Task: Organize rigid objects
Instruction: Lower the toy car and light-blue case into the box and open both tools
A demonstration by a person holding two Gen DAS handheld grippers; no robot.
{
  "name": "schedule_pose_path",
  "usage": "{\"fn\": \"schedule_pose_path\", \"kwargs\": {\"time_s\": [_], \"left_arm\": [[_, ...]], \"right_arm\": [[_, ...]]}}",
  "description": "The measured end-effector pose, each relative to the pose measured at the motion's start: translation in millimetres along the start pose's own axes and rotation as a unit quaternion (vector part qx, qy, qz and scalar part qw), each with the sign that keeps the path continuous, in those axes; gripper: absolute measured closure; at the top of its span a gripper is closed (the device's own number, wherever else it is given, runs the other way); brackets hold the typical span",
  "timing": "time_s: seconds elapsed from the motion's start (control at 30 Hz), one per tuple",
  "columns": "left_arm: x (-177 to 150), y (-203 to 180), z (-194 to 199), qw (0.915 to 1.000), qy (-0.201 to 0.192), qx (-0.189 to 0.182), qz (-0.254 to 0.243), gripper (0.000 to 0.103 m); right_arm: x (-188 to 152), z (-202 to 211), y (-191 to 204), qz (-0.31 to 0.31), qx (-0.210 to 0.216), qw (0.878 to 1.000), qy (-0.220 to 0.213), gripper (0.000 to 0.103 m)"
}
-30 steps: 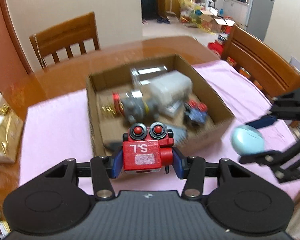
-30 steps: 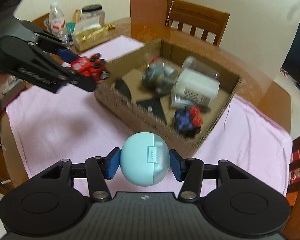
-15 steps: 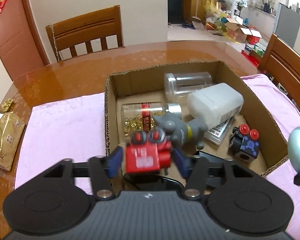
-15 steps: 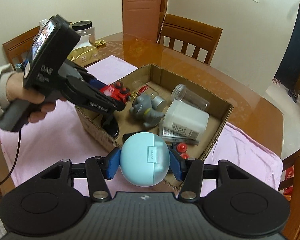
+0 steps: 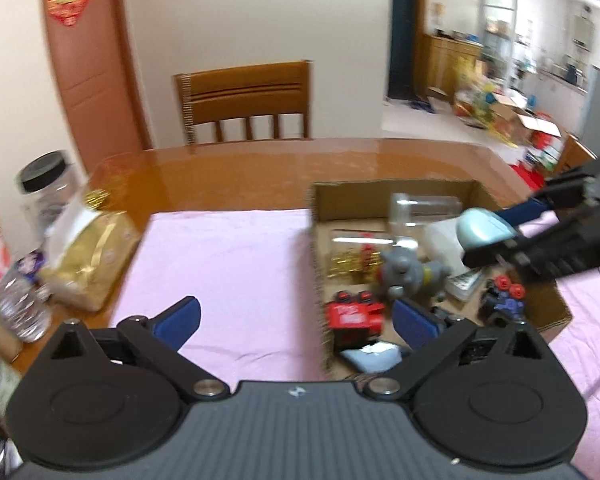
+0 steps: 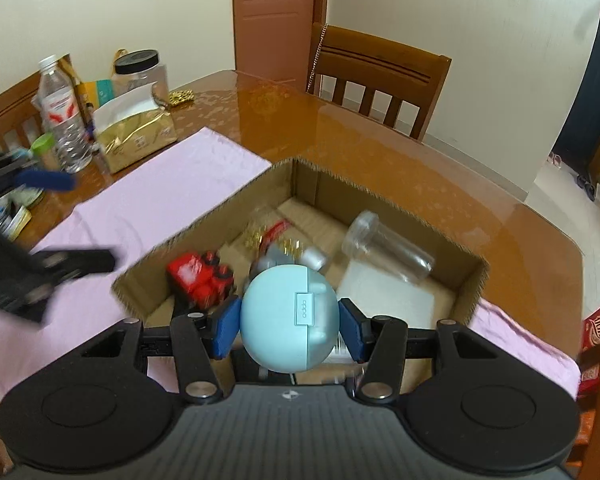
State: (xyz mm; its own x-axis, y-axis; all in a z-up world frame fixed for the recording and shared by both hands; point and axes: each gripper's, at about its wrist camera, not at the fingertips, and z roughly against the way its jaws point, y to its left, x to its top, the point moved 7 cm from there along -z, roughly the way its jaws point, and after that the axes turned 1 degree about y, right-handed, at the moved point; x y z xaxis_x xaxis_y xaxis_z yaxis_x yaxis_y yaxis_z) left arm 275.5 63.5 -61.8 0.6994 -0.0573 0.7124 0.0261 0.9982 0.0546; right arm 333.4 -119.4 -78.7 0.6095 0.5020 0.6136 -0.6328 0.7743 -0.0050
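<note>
Our left gripper [image 5: 296,318] jaws were opening, empty; right gripper [image 6: 288,322] pinched the pale-blue round plastic case [image 6: 289,318] above the open brown cardboard box [image 6: 470,280].

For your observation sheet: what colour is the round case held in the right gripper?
Pale blue case, clearest in the right wrist view.

One cardboard box [image 6: 400,204] sits on one pink cloth [image 5: 228,264]. In it lie one red toy truck [image 6: 198,276], one grey figure [image 5: 410,272], one dark blue toy [image 5: 504,300] and two clear jars [image 6: 388,250]. Two wooden chairs [image 6: 376,80] and one water bottle [image 6: 62,116] stand at the table [image 6: 340,136].
</note>
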Motion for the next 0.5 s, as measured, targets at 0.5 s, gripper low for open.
{"fn": "schedule_pose_path", "kwargs": {"time_s": [0.5], "left_arm": [[-18,33,18,0.999,0.003,0.035,0.029,0.001]], "right_arm": [[63,-72,-5,-0.029,-0.034,0.999,-0.011,0.011]]}}
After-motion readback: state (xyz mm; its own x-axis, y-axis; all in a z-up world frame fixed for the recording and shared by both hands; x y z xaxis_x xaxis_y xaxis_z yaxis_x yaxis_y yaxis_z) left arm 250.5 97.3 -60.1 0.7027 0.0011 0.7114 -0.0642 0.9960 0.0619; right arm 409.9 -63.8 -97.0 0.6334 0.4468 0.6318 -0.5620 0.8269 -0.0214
